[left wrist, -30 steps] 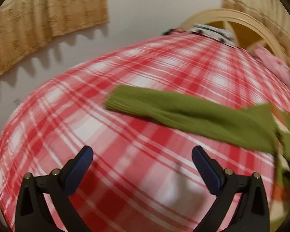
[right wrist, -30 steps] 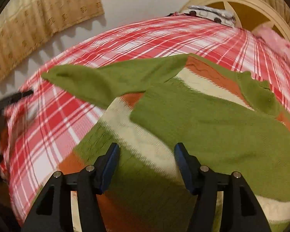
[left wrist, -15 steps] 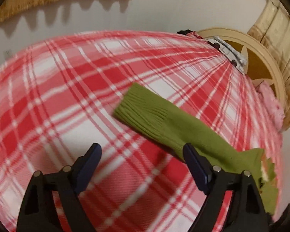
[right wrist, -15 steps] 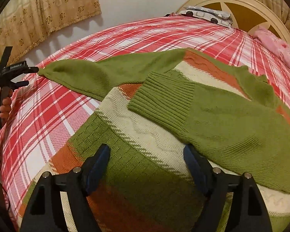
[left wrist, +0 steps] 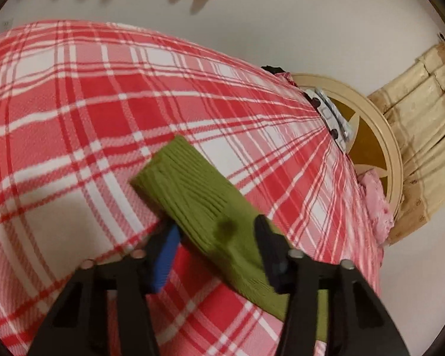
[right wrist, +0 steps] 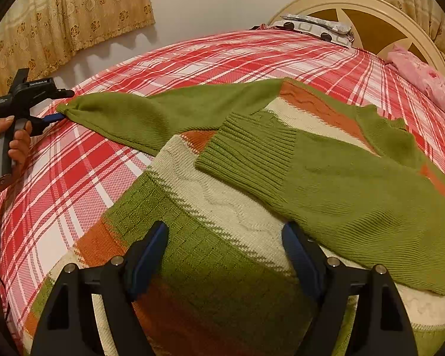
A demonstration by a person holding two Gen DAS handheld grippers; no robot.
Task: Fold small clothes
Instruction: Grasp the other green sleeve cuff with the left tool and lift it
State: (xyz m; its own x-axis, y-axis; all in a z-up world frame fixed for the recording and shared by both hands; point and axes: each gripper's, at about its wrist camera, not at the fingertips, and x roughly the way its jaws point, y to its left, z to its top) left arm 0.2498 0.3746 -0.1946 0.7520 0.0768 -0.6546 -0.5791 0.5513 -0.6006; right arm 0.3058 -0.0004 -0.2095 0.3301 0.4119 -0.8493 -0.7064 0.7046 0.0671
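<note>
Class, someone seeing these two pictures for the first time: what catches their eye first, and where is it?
The green, cream and orange sweater spread across the red plaid bedspread dominates. One sleeve stretches out to the left, where the left gripper straddles its ribbed cuff. The right gripper hovers open over the sweater's body.

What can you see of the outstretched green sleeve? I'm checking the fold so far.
The outstretched sleeve is plain olive knit ending in a ribbed cuff. It lies flat on the red plaid bedspread, reaching left from the striped sweater. The left hand-held gripper straddles the cuff end, fingers apart on either side.
</note>
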